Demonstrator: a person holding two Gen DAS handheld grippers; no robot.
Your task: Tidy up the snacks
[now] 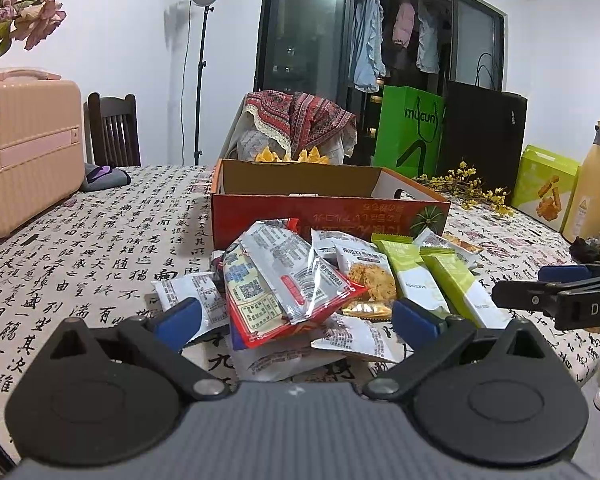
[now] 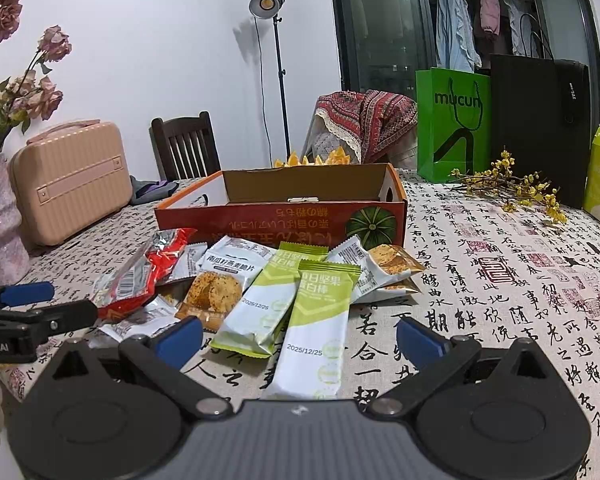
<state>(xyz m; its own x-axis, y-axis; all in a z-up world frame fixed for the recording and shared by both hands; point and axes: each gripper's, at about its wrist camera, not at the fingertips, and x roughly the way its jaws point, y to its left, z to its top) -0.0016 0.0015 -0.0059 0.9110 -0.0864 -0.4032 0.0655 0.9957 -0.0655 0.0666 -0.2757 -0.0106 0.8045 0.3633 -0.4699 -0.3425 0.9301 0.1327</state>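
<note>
Table covered by calligraphy-print cloth fills the lower half of both views. Open red cardboard box sits at frame centre, interior mostly hidden behind its near wall. Pink case at left; green paper bag and black bag at upper right.

Snack pile lies on the table just in front of the box, touching its near wall in places. Red packet tops the left side of the heap. Two green bars lie side by side at centre of the right wrist view.

Left gripper: jaws wide, around the pile's near edge, holding nothing. Right gripper: jaws wide, a green bar between them, not clamped.
</note>
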